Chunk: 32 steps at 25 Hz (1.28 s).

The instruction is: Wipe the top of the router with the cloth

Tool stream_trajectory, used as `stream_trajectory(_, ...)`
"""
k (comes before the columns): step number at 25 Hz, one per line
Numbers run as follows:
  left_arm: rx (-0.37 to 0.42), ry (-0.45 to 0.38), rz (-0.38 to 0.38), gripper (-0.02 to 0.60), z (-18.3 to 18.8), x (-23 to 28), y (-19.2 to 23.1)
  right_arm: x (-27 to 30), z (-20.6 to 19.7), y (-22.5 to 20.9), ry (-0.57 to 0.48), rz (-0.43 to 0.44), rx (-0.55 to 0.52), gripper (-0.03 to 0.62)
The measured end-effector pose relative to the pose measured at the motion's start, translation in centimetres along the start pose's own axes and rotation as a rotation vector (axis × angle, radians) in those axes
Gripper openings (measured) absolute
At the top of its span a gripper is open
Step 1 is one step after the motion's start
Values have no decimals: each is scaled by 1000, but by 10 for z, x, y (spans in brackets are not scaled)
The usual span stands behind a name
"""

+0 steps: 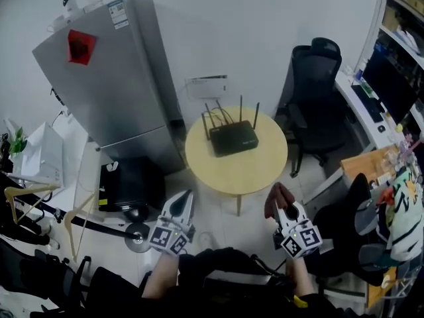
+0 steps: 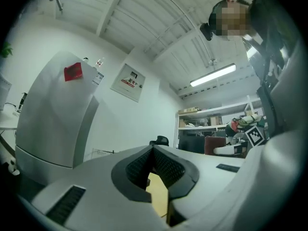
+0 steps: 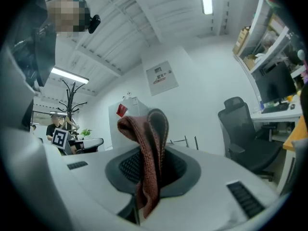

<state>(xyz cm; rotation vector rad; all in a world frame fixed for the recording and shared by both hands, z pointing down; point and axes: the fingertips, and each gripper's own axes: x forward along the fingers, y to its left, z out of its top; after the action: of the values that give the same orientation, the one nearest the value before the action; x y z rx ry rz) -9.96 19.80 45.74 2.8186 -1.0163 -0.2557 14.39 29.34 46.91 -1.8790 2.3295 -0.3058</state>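
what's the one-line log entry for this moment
phase: pre-wipe | left tongs: shut, empty | right tongs: shut on cloth | router: on round table, not yet touched

Nothing here is reading clearly.
A red sticker [image 1: 81, 46] and a white label [image 1: 116, 12] on the refrigerator [image 1: 116, 95], and a wall notice [image 2: 128, 82], are showing print too small to read.

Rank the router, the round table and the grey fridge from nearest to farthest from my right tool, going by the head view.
1. Round table, just ahead of the right tool, to its left.
2. Router, on the table's far half.
3. Fridge, far left, beyond the table.
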Motion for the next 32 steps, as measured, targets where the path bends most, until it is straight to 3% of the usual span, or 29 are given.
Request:
stream_trajectory(7,34,-55,-30,0,33,54,69,85,28,-2,-54,-3,-46,61)
stream_trajectory(16,20,-58,43,-2,38,64,160,199,12,24,-14,88,3,61)
stream_trajectory(22,17,-54,71,-2,33,79,173,240,5,21,58,143,-42,61)
stream_trajectory(27,1,-56,175,-2,27,94,195,277,8,-6,101,192,-105,61)
stream_trajectory(32,36,-74,239,-2,37,124,201,316,30,-35,89,271,-163,61)
